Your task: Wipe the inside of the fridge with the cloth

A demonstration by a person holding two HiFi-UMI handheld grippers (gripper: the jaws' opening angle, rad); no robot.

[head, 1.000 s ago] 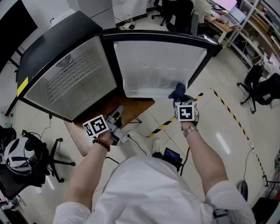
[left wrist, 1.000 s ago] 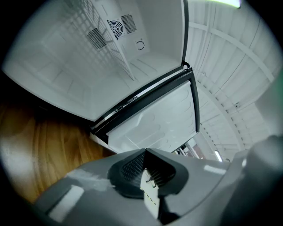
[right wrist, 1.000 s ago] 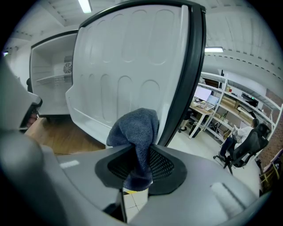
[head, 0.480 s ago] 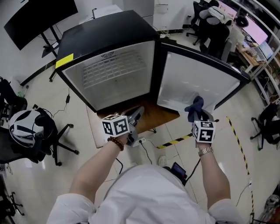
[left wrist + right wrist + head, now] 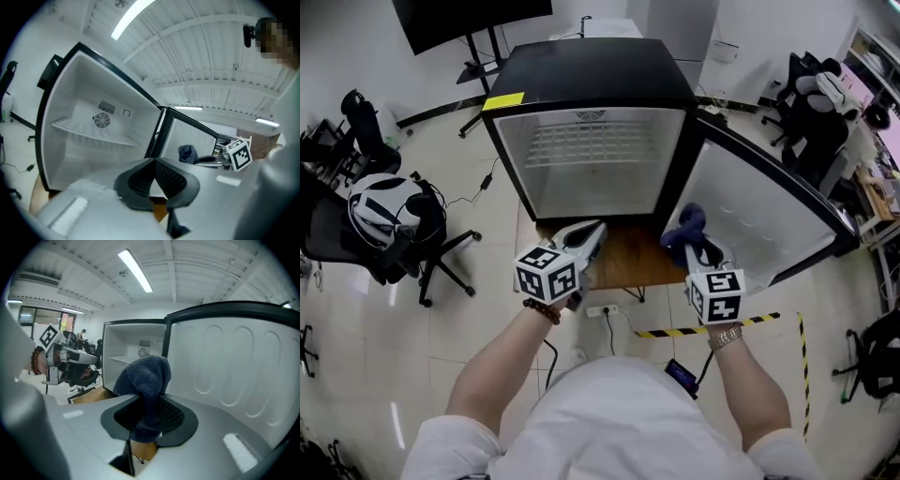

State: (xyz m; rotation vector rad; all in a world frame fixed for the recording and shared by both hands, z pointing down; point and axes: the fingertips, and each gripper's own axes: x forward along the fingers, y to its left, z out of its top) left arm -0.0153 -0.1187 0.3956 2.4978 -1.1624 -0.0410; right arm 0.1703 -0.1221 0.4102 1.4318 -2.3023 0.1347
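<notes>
The black fridge (image 5: 581, 70) stands open, its white inside (image 5: 592, 164) holding a wire shelf (image 5: 89, 132). Its door (image 5: 764, 230) swings out to the right. A dark blue cloth (image 5: 686, 228) bunches out of my right gripper (image 5: 696, 246), which is shut on it just in front of the door's inner face (image 5: 234, 366). In the right gripper view the cloth (image 5: 146, 376) hangs between the pads. My left gripper (image 5: 594, 229) is shut and holds nothing, in front of the fridge's lower edge. Its jaws (image 5: 153, 161) point toward the open compartment.
The fridge sits on a low wooden stand (image 5: 623, 262). A power strip (image 5: 602, 309) and yellow-black floor tape (image 5: 712, 326) lie below it. An office chair with a white helmet (image 5: 384, 211) stands at left; more chairs (image 5: 816, 103) at right; a monitor stand (image 5: 473, 42) behind.
Both grippers have risen and swung from the door side toward the fridge's open front. The right one has carried the cloth leftward off the door's inner face. The head view now centres on the fridge.
</notes>
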